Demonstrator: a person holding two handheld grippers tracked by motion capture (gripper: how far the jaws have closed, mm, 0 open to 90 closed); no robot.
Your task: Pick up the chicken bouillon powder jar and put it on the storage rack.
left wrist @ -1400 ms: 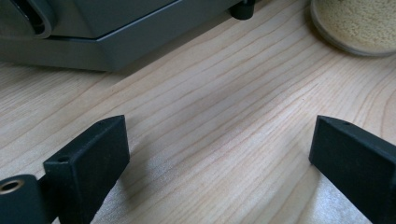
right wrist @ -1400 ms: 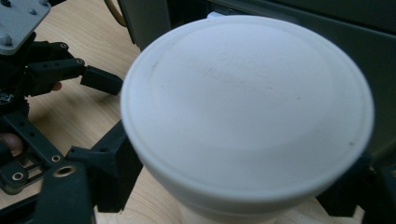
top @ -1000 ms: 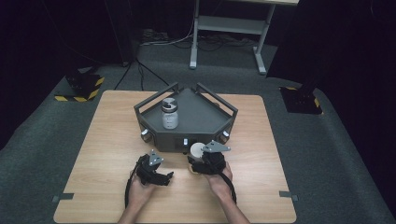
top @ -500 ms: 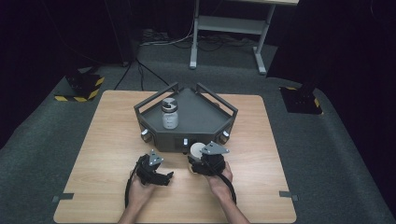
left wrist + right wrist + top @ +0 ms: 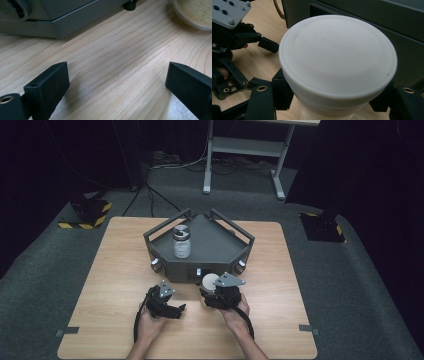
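Right claw (image 5: 332, 100) clamped on white-lidded jar (image 5: 337, 67); left claw (image 5: 117, 82) spread wide — empty, over table (image 5: 112, 57).

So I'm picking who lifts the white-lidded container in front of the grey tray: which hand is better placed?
The right. The right gripper is already shut on the white-lidded container beside the grey tray. The left gripper stands open over bare table, off to the side.
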